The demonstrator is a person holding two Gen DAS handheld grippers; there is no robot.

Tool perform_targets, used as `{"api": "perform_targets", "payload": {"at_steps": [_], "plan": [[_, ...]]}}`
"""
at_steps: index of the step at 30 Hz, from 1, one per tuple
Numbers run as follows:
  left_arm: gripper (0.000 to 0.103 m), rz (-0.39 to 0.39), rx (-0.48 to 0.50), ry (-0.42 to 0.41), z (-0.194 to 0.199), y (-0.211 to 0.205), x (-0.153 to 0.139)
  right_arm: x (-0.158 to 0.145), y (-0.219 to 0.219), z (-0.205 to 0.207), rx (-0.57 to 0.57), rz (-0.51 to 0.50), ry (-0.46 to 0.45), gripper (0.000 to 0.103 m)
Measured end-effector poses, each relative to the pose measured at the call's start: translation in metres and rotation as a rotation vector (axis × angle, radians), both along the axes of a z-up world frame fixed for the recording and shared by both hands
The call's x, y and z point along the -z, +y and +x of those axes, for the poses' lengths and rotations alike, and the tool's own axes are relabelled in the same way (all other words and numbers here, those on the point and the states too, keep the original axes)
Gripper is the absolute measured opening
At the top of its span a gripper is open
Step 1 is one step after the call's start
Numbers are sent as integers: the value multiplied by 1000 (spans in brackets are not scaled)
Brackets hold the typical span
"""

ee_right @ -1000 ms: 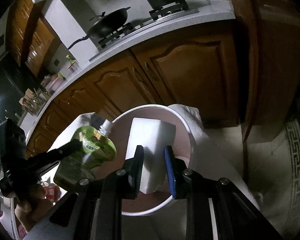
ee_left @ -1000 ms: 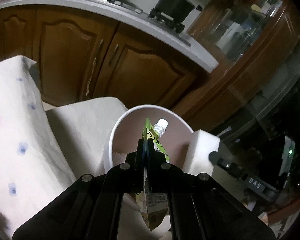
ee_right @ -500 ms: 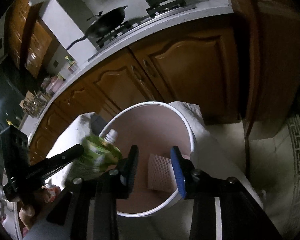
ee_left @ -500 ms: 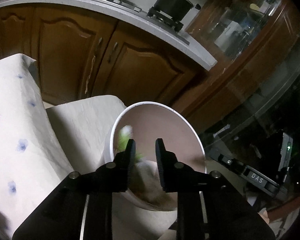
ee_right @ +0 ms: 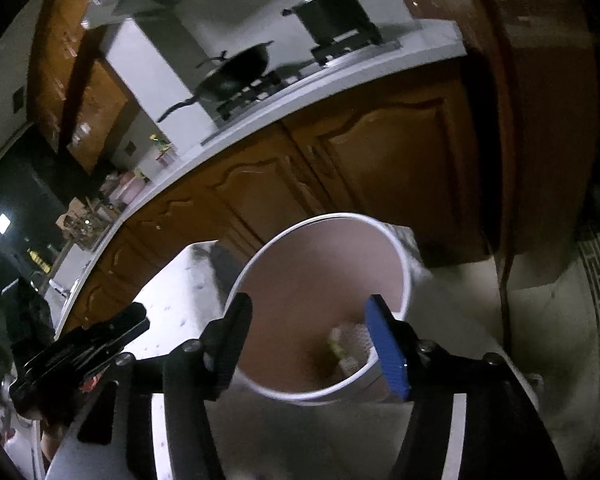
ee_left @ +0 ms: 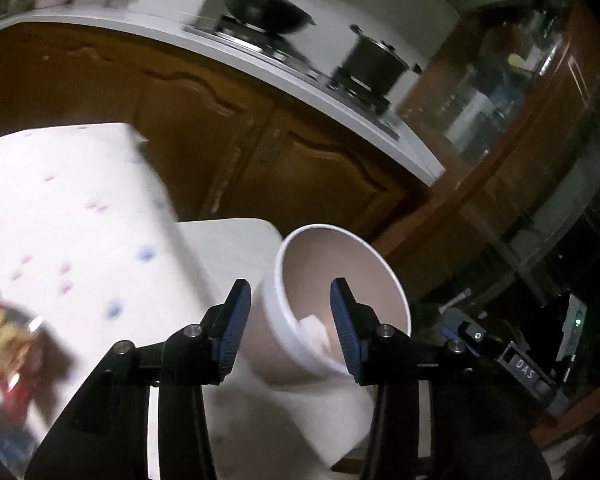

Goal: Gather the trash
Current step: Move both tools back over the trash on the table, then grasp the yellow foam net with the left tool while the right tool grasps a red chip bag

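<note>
You had the bin (ee_right: 396,276) before the cabinets (ee_right: 384,160), right of the cloth-covered table (ee_left: 60,216). Trash (ee_right: 346,346) lay in its bottom. Behind, a wok (ee_left: 266,10) and pot (ee_left: 370,66) stood on the counter (ee_left: 228,52).

Both grippers angle downward at the lower centre of their views, the left gripper (ee_left: 290,322) and right gripper (ee_right: 310,344) opening their jaws, nothing pinched between.

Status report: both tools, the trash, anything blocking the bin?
Left tool and right tool opening, nothing between the pads. Trash pieces lie inside white bin. Bin mouth unobstructed.
</note>
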State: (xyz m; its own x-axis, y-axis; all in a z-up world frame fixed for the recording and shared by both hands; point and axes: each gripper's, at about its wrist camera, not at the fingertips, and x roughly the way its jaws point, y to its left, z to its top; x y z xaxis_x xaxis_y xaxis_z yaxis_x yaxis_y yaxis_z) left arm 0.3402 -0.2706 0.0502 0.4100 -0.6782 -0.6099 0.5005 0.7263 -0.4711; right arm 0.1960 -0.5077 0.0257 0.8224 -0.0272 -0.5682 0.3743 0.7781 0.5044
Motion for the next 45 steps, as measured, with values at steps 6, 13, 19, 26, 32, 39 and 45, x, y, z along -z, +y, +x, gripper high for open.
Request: {"api": "perform_targets", "payload": {"at_steps": [6,13,19,26,32,39,45], "plan": [[41,15,-86,-3,-22,57,0,-6,41,-3,-54,-41,-33,74],[53,47,-203,-40,-49,129,0,-10,95,-4,-135,-54,-84,91],[53,58,-310,-35,-63,199,4,-10,146,0,-221,-66,-105,91],[55,69,-417,-27,-69,266,7,-4,195,16,-305,-86,-86,91],[56,108,-498,-7,-60,300,14,-1,226,29,-358,-107,-73,91],[56,163,-567,37,-43,316,24,-3,252,50,-389,-148,-58,91],[56,201,-565,76,-24,311,34,9,273,79,-433,-176,-13,90]]}}
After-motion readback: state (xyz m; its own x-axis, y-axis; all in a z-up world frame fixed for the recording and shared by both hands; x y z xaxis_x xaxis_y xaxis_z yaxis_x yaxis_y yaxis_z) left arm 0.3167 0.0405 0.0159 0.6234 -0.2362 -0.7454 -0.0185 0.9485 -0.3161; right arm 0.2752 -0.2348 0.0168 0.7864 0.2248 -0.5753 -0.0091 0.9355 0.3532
